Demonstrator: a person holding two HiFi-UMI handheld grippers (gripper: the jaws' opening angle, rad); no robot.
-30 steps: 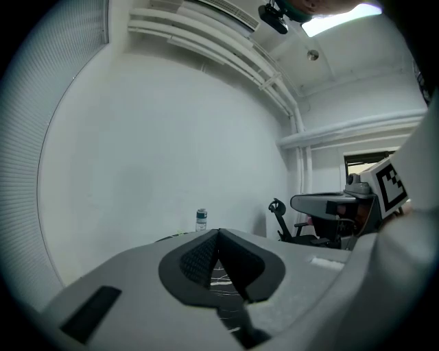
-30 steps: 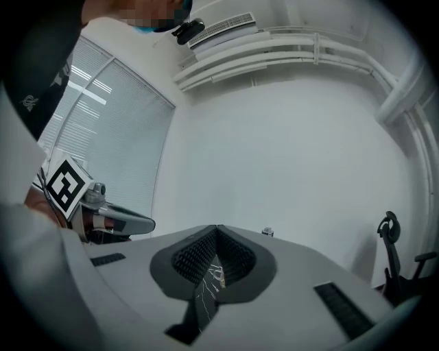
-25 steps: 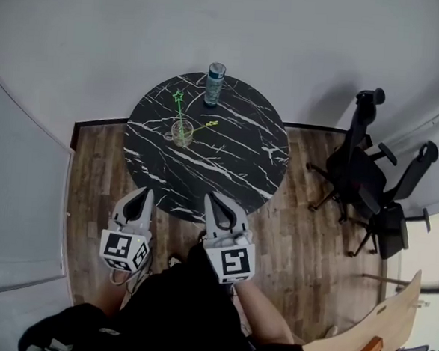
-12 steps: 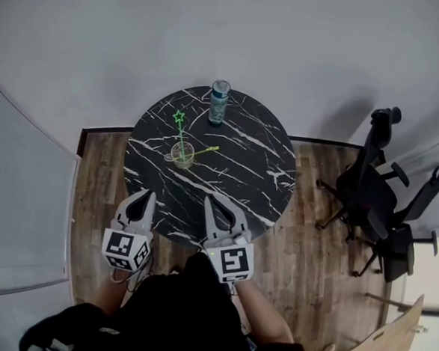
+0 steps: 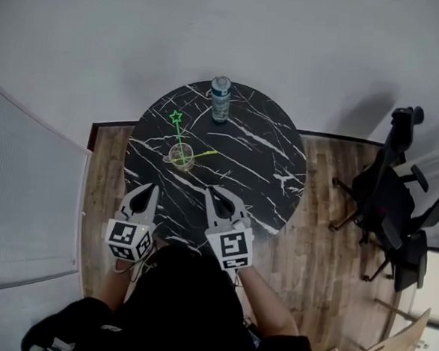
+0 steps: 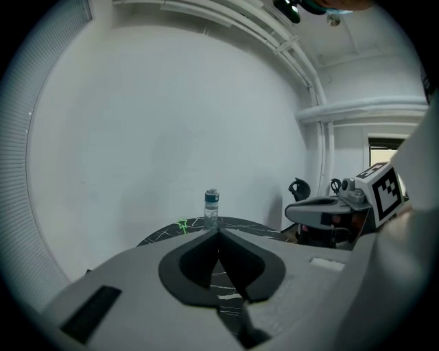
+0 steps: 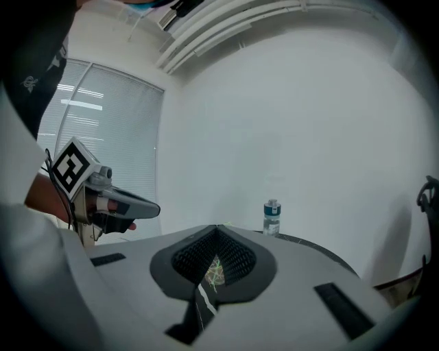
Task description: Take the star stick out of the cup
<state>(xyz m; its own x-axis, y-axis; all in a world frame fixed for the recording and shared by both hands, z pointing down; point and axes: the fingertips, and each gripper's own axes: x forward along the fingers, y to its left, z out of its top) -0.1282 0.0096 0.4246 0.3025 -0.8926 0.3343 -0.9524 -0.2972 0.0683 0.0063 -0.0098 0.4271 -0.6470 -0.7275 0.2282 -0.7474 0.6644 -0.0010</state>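
Left gripper and right gripper: jaws fully closed, empty. Star stick stands in cup on table

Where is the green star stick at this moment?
In the head view, the star stick stands in the cup on the table's left side, nearer than the bottle.

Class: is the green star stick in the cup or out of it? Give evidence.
In: the star stick leans up out of the cup, its lower end inside the rim.
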